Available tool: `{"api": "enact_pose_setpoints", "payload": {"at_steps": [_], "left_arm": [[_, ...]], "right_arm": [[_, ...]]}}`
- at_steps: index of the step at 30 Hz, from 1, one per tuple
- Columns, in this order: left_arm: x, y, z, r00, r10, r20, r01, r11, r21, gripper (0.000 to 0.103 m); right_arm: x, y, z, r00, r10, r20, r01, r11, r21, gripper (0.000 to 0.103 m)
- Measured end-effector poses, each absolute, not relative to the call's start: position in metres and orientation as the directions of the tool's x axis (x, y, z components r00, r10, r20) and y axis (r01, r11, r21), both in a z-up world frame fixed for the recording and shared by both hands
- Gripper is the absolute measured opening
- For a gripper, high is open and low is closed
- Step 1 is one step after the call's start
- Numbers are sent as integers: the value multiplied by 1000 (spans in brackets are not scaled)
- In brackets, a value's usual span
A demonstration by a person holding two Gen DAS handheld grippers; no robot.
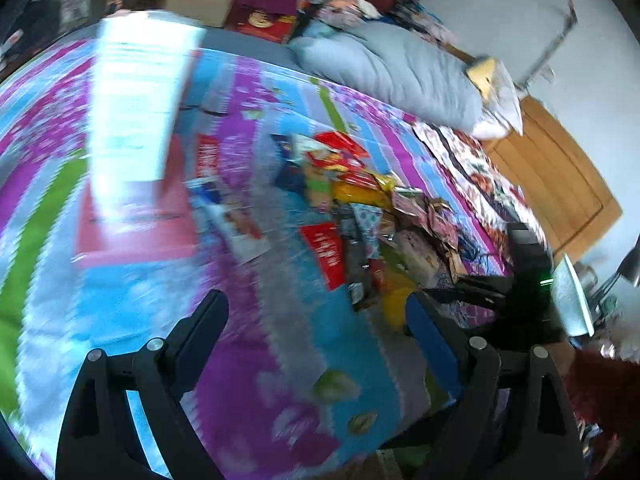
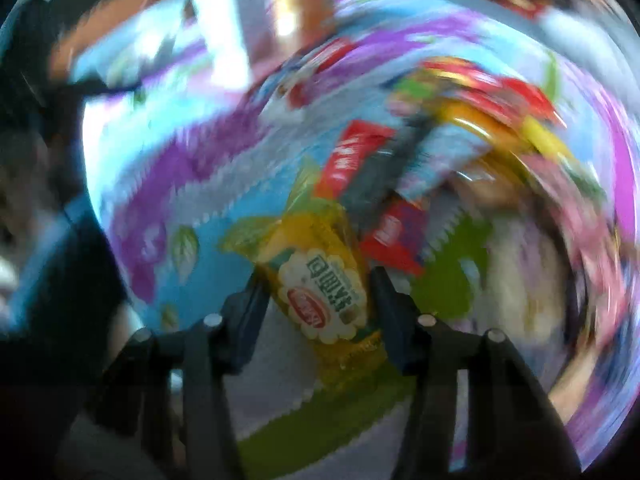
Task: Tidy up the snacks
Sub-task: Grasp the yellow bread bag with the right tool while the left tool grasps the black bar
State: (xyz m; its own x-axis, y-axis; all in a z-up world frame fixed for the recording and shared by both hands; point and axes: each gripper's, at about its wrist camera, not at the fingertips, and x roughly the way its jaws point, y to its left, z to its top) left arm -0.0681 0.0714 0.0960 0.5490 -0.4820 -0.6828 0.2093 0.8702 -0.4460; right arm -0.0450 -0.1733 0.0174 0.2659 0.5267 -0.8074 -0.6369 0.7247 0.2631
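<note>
A pile of mixed snack packets (image 1: 360, 200) lies on a blue, purple and green bedspread (image 1: 280, 360). My left gripper (image 1: 316, 304) hovers over the bedspread just short of the pile, open, with nothing between its fingers. In the right wrist view, a yellow snack packet (image 2: 320, 292) with a white flower-shaped label sits between the fingers of my right gripper (image 2: 316, 284). Both pads touch its sides. Beyond it lie a red packet (image 2: 352, 156) and the rest of the pile (image 2: 480, 120), heavily blurred.
A tall white box (image 1: 136, 120) stands on a red tray or lid (image 1: 132, 228) at the left of the bed. A grey pillow (image 1: 392, 72) lies at the far edge. A wooden panel (image 1: 552, 184) is to the right. A dark red sleeve (image 1: 600, 392) shows at lower right.
</note>
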Motion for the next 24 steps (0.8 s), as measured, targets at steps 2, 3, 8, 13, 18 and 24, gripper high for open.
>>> {"api": "enact_pose_setpoints", "payload": {"at_steps": [2,3,8,13,18,24], "left_arm": [[-46,43,84,515,-515,-685,244,855,-458,77],[-37,31,78,503,-526,-686,257,849,-462,76],[11,-20,38,421,-530,-737,270,848,-455,61],[27,-37,16,395,-487,-779,238,873,-426,46],[32,-49,13,402,-437,-804,262,897,-356,41],[6,-28,36,447,-438,-780,294,896,-334,26]], "right_arm": [[-49,-214,16,322,573,-754,-498,780,379,52],[-50,-228,13,337,583,-739,-446,790,421,52],[-57,-271,-10,389,616,-685,-256,787,561,52],[-53,-270,-7,391,625,-676,-273,780,563,52],[-49,-266,-14,393,629,-670,-267,776,571,52],[-50,-264,-12,416,620,-666,-251,782,571,51]]}}
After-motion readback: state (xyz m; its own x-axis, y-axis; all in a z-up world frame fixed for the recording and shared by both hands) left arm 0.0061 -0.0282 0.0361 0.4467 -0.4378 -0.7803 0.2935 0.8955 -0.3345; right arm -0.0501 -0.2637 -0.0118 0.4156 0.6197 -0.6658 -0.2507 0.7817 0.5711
